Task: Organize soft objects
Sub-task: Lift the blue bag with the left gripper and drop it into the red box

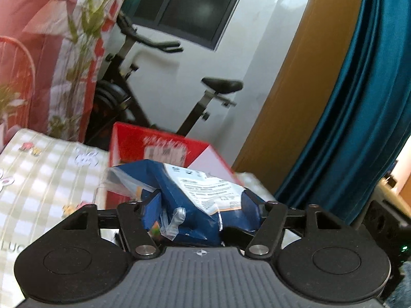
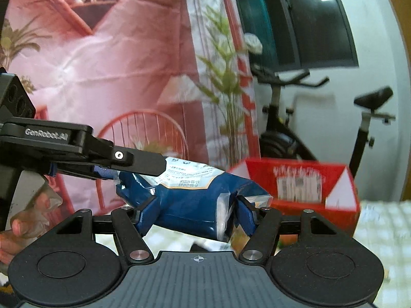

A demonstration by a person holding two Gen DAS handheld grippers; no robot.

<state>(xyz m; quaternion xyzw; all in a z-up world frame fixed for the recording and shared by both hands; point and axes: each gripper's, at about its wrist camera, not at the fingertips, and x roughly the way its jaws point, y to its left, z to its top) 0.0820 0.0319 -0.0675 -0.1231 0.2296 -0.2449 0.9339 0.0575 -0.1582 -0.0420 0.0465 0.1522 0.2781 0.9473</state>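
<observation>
Blue pack carried by both tools, short of the red box.

Left tool (image 2: 120, 173) pinches the pack (image 2: 195, 197) at its end farthest from the box (image 2: 341, 197); right tool (image 2: 196, 211) clamps the end nearer the box, creasing the film. Two grips likely keep the limp pack from sagging. Pack hangs above the checked bedding (image 1: 48, 169), just before the box, its probable destination.
</observation>
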